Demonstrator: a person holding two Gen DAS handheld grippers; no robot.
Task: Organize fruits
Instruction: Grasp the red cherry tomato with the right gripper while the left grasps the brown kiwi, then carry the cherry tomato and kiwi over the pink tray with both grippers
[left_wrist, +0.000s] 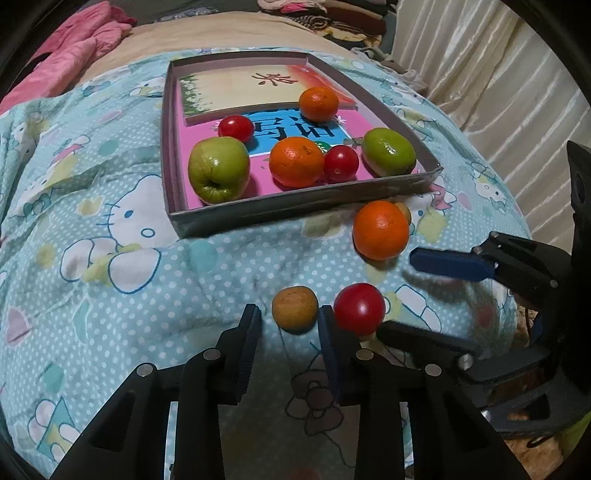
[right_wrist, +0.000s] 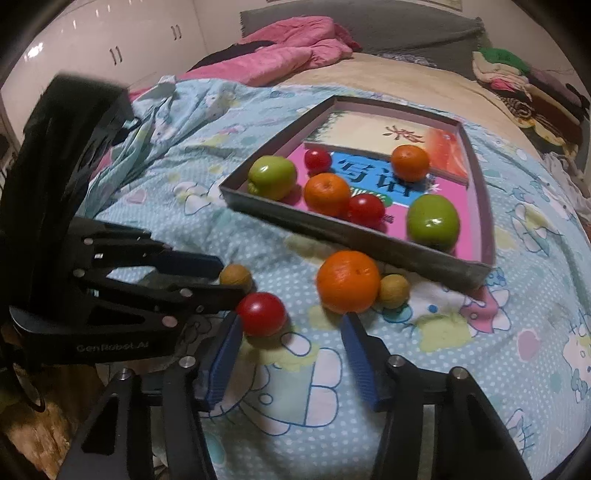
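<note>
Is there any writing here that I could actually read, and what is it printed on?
"GenRobot.AI": pale lettering on the black body of the left gripper, seen from the right wrist view; slightly blurred.
"春": brush-style character on the cream book lying in the box.
Large dark characters on the blue panel of the pink book: partly hidden by fruit, not surely readable.
No other text.

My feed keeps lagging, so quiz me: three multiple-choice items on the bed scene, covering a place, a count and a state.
1. Where is the loose orange?
A. inside the box
B. on the bedsheet beside a walnut
C. held in the jaws

2. How many fruits lie in the box?
A. four
B. six
C. eight

3. The right gripper is:
A. open, empty
B. shut on a tomato
C. out of view

Answers: 1 B, it sits outside the box wall; 2 B, two apples, two oranges, two tomatoes; 3 A, nothing sits between its spread jaws.
</note>
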